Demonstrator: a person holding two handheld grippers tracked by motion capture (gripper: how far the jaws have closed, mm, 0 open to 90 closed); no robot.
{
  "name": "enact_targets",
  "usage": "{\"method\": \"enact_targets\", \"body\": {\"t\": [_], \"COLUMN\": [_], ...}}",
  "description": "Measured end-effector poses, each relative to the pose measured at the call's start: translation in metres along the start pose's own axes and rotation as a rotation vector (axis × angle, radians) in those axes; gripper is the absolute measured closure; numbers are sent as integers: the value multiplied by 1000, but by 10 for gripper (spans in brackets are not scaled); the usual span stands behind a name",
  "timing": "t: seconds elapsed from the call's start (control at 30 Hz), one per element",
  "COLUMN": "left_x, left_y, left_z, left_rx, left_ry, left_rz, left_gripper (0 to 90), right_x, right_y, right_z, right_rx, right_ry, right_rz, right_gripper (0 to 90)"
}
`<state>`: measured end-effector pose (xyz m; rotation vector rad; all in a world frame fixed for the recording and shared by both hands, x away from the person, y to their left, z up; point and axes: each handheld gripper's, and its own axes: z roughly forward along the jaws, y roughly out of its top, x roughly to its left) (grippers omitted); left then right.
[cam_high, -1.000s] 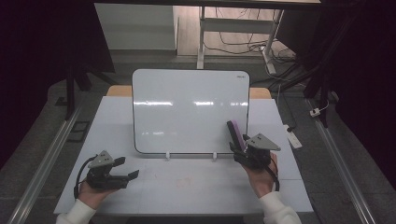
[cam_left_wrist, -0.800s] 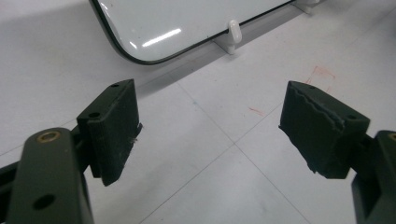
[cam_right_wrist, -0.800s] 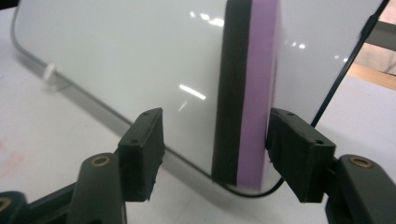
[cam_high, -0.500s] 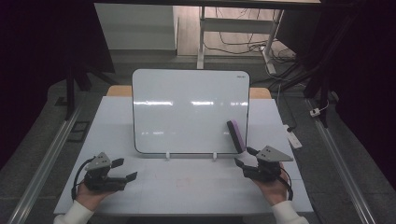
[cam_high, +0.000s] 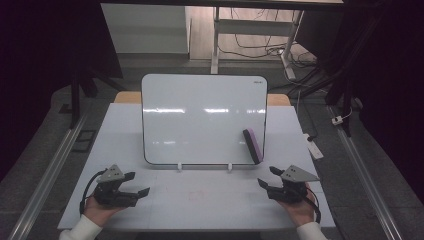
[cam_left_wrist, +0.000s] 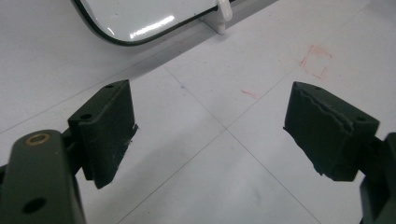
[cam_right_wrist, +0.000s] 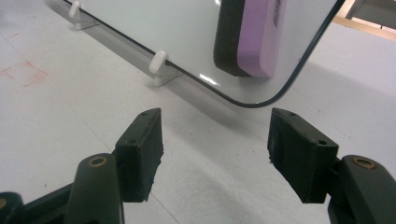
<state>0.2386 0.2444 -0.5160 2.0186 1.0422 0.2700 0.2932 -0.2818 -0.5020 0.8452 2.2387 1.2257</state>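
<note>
left gripper (cam_high: 131, 186): near the front edge of the worktop (cam_high: 210, 205) on the person's left, resting low; its fingers (cam_left_wrist: 109, 126) stand wide with bare worktop between them, having just been opening further.
right gripper (cam_high: 272, 181): near the front edge on the person's right, held low; its fingers (cam_right_wrist: 142, 149) are spread with nothing between them and point toward the lower right corner of the board.
red marks (cam_left_wrist: 317, 60): faint scribbles on the worktop between the two grippers, just ahead of the left one.
clips (cam_right_wrist: 159, 63): small white feet holding the bottom edge of the board, just beyond the grippers.
whiteboard (cam_high: 200, 115): stands propped and leaning back in the middle of the worktop; its face looks clean, with only light reflections.
eraser (cam_high: 253, 145): purple body with a dark felt side, sitting against the board's face at the lower right, free of both grippers; the right gripper view puts it straight ahead and above the fingers.
step in hand: by my reading the eraser has been let go on the board and both hands rest at the front, so the wiping looks finished or paused.
next move: if the eraser is wanted again, the right gripper must rise and go forward, line its spread fingers across the narrow purple and dark sides, then close without pushing the board back on its clips.
</note>
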Motion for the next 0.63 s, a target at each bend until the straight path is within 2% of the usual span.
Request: {"method": "enact_targets", "body": {"t": [0.63], "left_x": [0], "left_y": [0], "left_z": [1], "left_rx": [3], "left_ry": [-1], "left_rz": [0], "left_gripper": [163], "right_x": [2], "right_y": [1], "right_z": [1], "right_rx": [1], "right_ry": [-3], "right_rz": [-14], "right_gripper": [355]}}
